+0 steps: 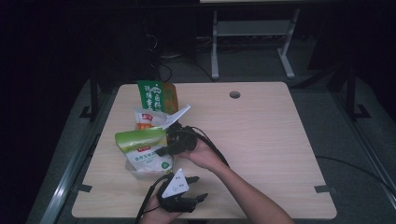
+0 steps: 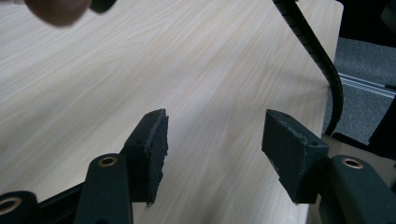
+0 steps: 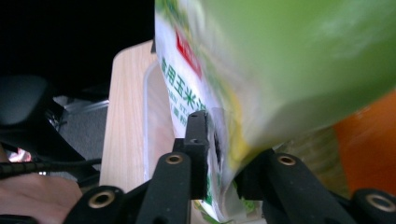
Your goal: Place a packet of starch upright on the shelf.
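Green-topped pouch is the thing in hand: a soft packet with a lime-green upper band and a white face printed with green characters and a small red label, standing upright at the left middle of the table. Its lower end sits in a clear plastic container, whose pale rim also shows in the right gripper view. One table carries everything, a light wooden top with a round cable hole near its far edge. Three packets stand on it in a row from far to near: a green and orange bag at the back, a white pouch with a red label just in front of it, and the green-topped pouch nearest. Two grippers are at work. The right gripper reaches in from the pouch's right side, and in its own view its fingers stand on either side of the pouch's edge; whether the pads still press on the film I cannot tell. The left gripper rests near the table's front edge, well apart from the packets, its fingers spread wide with only bare wood between them.
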Action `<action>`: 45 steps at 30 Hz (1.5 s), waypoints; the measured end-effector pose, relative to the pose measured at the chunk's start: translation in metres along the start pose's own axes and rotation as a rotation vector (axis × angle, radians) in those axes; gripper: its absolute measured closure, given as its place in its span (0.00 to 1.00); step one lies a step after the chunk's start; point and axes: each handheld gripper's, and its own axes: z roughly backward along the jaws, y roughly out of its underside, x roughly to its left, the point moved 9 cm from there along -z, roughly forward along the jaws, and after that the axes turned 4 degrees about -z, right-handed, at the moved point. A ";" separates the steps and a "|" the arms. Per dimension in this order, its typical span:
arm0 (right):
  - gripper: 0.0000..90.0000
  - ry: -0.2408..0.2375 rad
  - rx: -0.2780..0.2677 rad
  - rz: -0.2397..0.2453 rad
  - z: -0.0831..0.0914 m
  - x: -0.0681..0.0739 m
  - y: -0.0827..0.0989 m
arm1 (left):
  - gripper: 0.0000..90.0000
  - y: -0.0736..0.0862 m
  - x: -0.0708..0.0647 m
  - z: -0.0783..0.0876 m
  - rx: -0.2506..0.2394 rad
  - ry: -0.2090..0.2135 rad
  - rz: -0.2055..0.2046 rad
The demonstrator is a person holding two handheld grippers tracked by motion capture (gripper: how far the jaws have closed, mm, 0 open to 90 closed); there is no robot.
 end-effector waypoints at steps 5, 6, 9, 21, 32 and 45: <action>0.88 -0.005 -0.026 -0.004 0.010 0.000 -0.005 | 0.45 0.000 0.002 0.000 0.001 -0.005 -0.002; 0.89 -0.003 -0.022 0.000 0.010 0.000 -0.005 | 0.45 0.000 0.002 0.000 0.002 -0.006 -0.002; 0.92 -0.006 -0.017 0.015 0.009 0.002 -0.005 | 0.45 0.000 0.003 0.000 0.000 -0.009 0.001; 0.96 0.004 0.010 0.015 0.006 -0.001 0.000 | 0.45 0.000 0.005 0.001 0.003 -0.009 0.003; 0.77 0.027 -0.011 0.017 0.016 -0.003 0.000 | 0.41 -0.001 0.015 0.003 -0.003 -0.030 0.020; 0.60 0.025 -0.015 0.013 0.040 -0.005 0.010 | 0.38 -0.001 0.018 0.003 0.007 -0.041 0.021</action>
